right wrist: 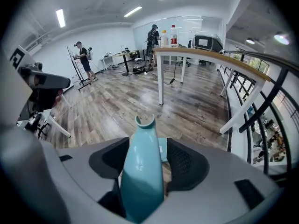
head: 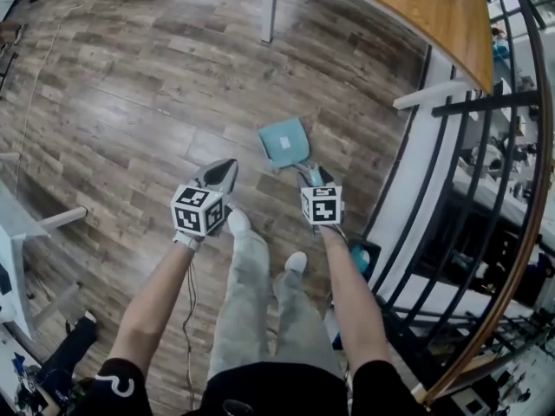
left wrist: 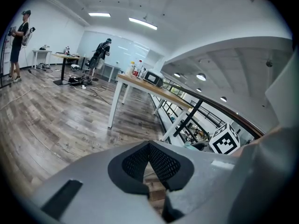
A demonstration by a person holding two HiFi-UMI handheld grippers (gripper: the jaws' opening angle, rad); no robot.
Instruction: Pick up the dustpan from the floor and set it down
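Note:
A teal dustpan (head: 284,143) lies flat on the wood floor, its handle pointing back toward me. My right gripper (head: 306,175) is low over that handle. In the right gripper view the teal handle (right wrist: 142,171) runs up between the two dark pads (right wrist: 187,164), with a slit of space on its right side, so the jaws stand wide and open around it. My left gripper (head: 224,173) hovers to the left of the dustpan, apart from it. Its jaws meet at the tip with nothing in them (left wrist: 149,144). The marker cube of the right gripper (left wrist: 227,141) shows in the left gripper view.
A wooden table (head: 425,7) with white legs (head: 270,7) stands beyond the dustpan. A black railing (head: 486,102) runs along the right. My socked feet (head: 238,224) are just behind the grippers. A white frame leg (head: 61,219) sticks out at left. People stand far off (right wrist: 85,55).

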